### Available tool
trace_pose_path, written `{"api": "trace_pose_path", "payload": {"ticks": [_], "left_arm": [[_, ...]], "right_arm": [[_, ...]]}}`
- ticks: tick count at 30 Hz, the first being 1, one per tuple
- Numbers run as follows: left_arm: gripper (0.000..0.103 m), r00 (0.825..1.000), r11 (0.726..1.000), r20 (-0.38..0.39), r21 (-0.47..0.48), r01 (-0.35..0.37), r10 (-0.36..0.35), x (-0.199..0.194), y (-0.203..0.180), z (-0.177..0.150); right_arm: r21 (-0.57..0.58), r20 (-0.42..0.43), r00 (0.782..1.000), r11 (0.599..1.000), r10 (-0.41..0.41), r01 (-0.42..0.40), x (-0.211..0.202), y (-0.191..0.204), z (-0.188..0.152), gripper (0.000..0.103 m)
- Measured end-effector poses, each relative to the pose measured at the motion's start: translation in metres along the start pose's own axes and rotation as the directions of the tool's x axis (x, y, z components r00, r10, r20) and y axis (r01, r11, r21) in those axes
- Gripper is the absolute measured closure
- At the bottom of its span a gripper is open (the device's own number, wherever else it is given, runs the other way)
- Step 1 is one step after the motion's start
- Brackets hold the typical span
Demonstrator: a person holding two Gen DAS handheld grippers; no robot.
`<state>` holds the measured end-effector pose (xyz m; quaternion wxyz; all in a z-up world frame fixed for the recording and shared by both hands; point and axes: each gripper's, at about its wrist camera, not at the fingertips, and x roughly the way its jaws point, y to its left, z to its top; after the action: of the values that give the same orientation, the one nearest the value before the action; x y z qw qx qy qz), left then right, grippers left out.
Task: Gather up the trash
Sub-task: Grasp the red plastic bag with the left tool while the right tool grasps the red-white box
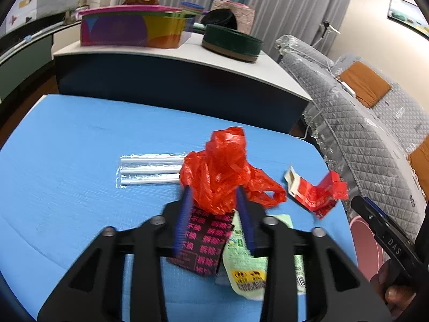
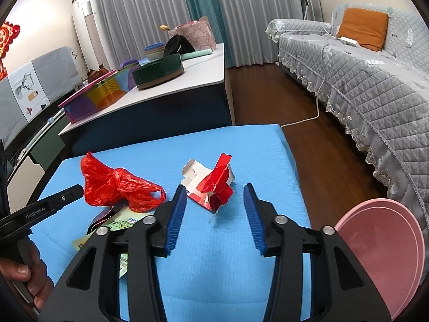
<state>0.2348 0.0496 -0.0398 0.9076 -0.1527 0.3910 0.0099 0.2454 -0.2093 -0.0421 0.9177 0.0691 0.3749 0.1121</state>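
Blue foam mat [image 2: 171,158] covers the work table and carries all the trash. Grey quilted sofa [image 2: 375,80] runs along the right side, with a pink bin [image 2: 386,244] at the mat's near right edge. White-topped counter [image 2: 187,80] stands behind the mat, holding a multicolour box [image 1: 131,29] and a dark green round tin [image 1: 232,43].

Red plastic bag [image 1: 225,166] is crumpled and bunched up near mat centre. Left gripper [image 1: 214,196] has both blue fingers against the bag's lower part, one on each side, bag bulging between and above them. Contact looks like a pinch, but the frame is motion-blurred, so I cannot tell if it is clamped.

Under and just behind the left gripper lie a black wrapper with pink print [image 1: 206,238] and a pale green packet [image 1: 249,263], overlapping each other.

Torn red-and-white carton [image 2: 211,185] lies right of the bag, apart from it. Right gripper [image 2: 214,196] is wide open, jaws spread on either side of the carton with clear mat between pads and carton, nothing held.

Clear packet of straws [image 1: 150,170] lies flat left of the bag, its right end tucked behind the bag.
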Motion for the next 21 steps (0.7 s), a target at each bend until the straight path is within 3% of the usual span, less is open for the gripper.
{"api": "trace_pose_path", "payload": {"ticks": [16,21], "left_arm": [[0.062,0.998,0.999,-0.057,-0.049,0.018,-0.021,0.027,0.004,0.002],[0.068,0.997,0.999,-0.073,-0.032,0.032,-0.034,0.031,-0.002,0.001]], "right_arm": [[-0.002,-0.056,0.998,1.000,-0.003,0.003,0.038,-0.001,0.006,0.053],[-0.011,-0.088,0.996,1.000,-0.010,0.009,0.046,-0.001,0.003,0.069]]}}
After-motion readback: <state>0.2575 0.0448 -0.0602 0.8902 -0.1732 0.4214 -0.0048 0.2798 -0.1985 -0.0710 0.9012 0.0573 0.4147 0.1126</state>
